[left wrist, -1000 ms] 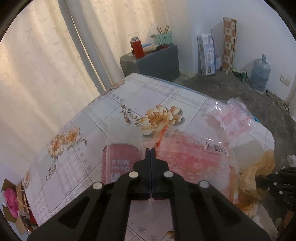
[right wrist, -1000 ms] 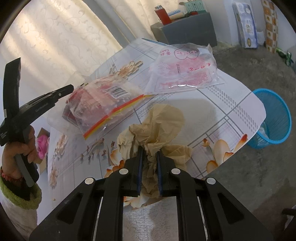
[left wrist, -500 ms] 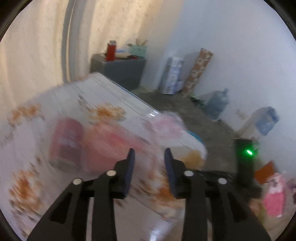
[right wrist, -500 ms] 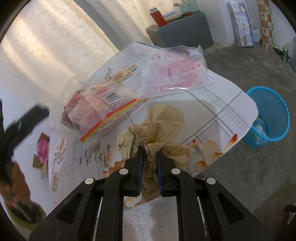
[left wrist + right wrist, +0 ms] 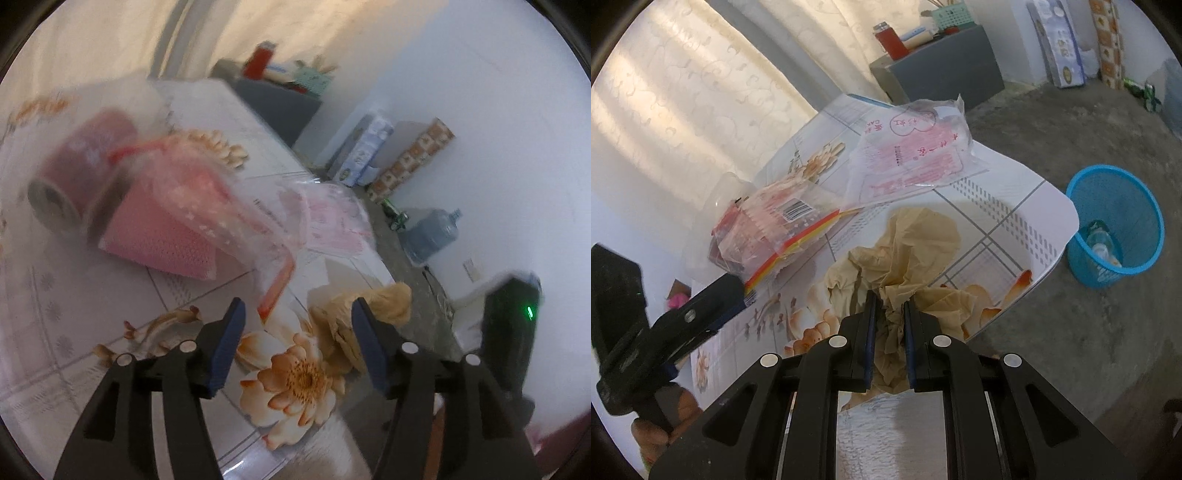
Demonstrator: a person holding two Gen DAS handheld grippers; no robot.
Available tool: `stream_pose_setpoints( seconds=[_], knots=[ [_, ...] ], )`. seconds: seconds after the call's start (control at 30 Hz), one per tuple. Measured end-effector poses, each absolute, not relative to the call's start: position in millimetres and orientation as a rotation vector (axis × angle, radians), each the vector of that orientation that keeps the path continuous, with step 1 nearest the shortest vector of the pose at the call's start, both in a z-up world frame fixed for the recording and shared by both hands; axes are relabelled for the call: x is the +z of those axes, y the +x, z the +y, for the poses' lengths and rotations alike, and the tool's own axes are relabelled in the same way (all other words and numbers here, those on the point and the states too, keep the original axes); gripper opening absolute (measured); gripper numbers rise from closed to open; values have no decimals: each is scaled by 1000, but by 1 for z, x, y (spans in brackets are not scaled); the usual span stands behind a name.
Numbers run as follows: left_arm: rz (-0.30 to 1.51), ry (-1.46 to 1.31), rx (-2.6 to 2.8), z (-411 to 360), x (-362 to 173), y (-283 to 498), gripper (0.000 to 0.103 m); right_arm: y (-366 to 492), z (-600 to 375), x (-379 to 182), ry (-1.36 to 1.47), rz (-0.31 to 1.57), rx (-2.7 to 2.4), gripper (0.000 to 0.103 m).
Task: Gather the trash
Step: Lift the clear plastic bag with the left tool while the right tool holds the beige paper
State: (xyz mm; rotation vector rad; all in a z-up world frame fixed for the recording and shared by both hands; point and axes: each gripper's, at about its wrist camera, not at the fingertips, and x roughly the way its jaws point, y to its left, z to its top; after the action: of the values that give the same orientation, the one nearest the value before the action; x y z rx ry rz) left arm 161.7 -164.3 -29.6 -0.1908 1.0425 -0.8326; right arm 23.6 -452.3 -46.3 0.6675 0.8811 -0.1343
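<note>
My left gripper [image 5: 297, 314] hangs low over the flowered table [image 5: 74, 332], its jaws opening. The red-striped corner of a clear zip bag [image 5: 177, 221] with pink contents lies between them, and the pads do not touch it. A red can [image 5: 74, 173] lies beside that bag. A second clear bag [image 5: 916, 155] with pink print rests further back. My right gripper [image 5: 888, 306] is shut on crumpled brown paper [image 5: 905, 251] near the table's corner. In the right wrist view the left gripper [image 5: 738, 295] sits at the zip bag's [image 5: 775, 221] striped end.
A blue basket [image 5: 1115, 229] with a bottle in it stands on the concrete floor beside the table's corner. A grey cabinet [image 5: 942, 74] with a red flask stands by the curtain. Boxes [image 5: 365, 147] and a water jug [image 5: 428, 236] line the wall.
The left gripper was shut on the zip bag and held it up. It has opened, rolled and sunk towards the table, and the bag now lies there. The right gripper has kept still.
</note>
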Motion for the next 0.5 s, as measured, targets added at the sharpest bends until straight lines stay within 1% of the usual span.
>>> stream_pose_setpoints(
  seconds=[0.1,0.23,0.3,0.4,0.47,0.5],
  knots=[
    [1075,-255,-787,-165,-38,174,56,19,-455,-46,670,880,-129,12],
    [1068,-302,-771,-166,-40,179,56,17,-456,-47,676,878,-122,12],
    [1073,-345,-763,-165,-41,181,52,16,-458,-48,677,878,-120,12],
    [1081,-397,-740,-161,-42,185,40,16,-458,-48,678,878,-121,12],
    [1079,-413,-735,-159,-43,185,23,16,-458,-49,681,877,-119,12],
    [1078,-416,-735,-158,-43,184,19,16,-458,-49,683,876,-118,12]
  ],
)
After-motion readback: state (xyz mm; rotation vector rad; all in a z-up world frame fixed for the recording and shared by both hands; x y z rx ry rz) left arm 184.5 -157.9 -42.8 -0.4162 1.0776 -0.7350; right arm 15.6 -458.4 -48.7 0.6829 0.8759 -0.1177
